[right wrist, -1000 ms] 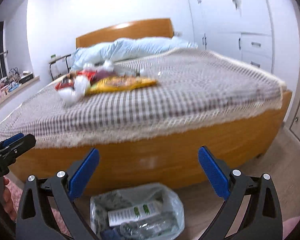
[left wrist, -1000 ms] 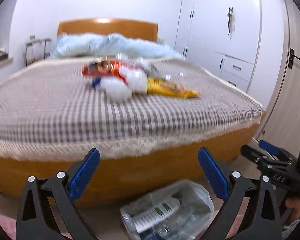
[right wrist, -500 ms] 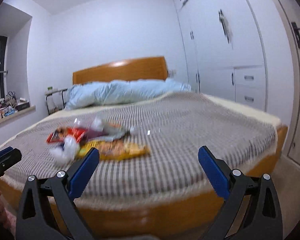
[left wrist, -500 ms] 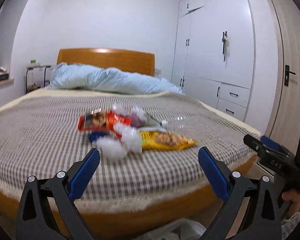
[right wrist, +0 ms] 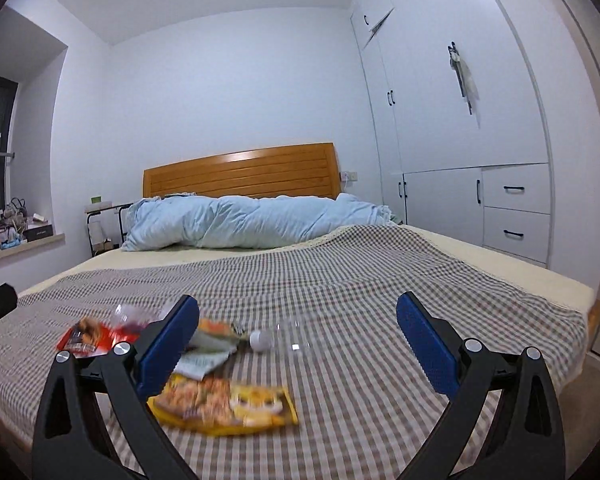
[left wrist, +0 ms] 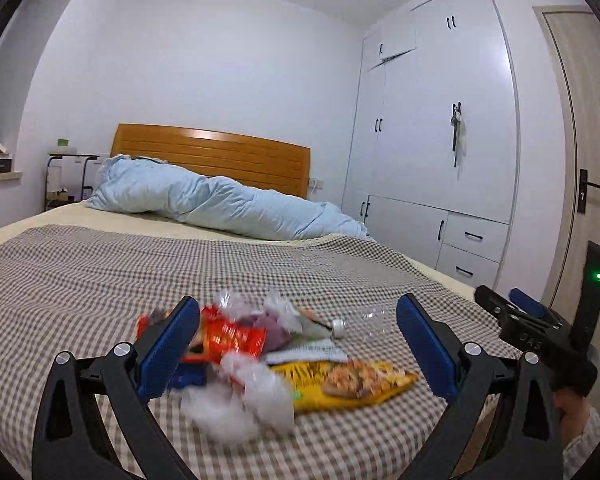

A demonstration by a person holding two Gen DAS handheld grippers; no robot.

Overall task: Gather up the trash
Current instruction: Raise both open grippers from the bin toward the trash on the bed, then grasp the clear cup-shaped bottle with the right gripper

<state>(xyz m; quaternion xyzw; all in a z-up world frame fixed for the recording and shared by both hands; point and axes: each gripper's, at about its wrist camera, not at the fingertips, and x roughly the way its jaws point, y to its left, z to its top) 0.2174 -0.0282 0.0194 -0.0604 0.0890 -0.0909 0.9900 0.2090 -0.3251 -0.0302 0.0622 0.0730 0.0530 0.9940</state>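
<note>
I'm holding the left gripper (left wrist: 298, 346) with its fingers spread wide and gripping nothing, and the right gripper (right wrist: 298, 344) is gaping just as wide and empty. Both are hanging over the near part of the checked bedspread (right wrist: 380, 292). Just beyond the fingertips the trash is lying in a loose heap: a yellow snack bag (right wrist: 224, 404), white crumpled plastic (left wrist: 256, 396), a red wrapper (left wrist: 232, 336) and a clear bottle (right wrist: 280, 338). Farther back a blue duvet (left wrist: 220, 208) is resting against the wooden headboard (right wrist: 240, 178).
</note>
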